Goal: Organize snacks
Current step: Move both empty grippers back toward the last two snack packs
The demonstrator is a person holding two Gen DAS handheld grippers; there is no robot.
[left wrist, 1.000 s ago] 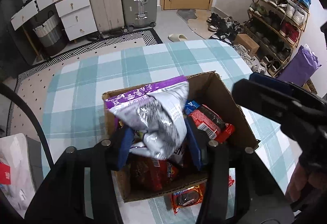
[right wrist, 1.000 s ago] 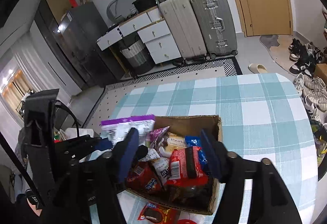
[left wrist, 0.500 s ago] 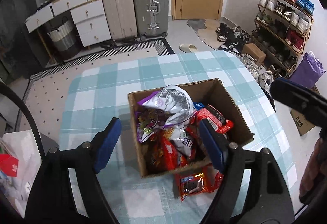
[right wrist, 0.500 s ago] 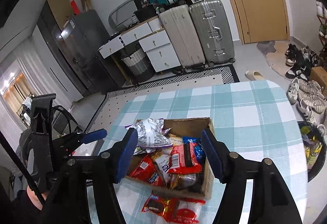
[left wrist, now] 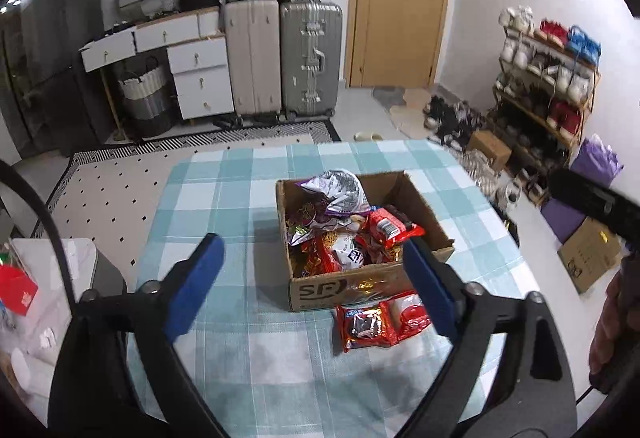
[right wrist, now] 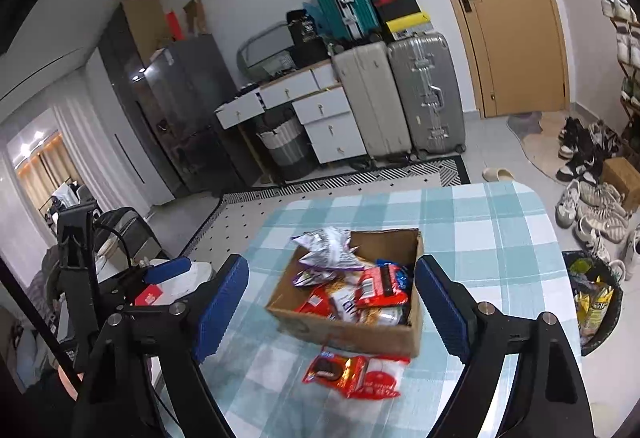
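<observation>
Snacks (left wrist: 344,234) in box (left wrist: 320,290), grippers opening – empty

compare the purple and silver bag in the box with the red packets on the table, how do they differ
The purple and silver bag lies crumpled on top of the heap in the cardboard box; the red packets lie flat on the checked tablecloth, outside the box's near wall. The bag is purple and silver; the packets are red. Neither is held.

Open cardboard box (left wrist: 352,288) heaped with snack packets, crumpled purple-and-silver bag (left wrist: 336,192) on top, red cookie pack (left wrist: 366,326) lying flat just outside
</observation>
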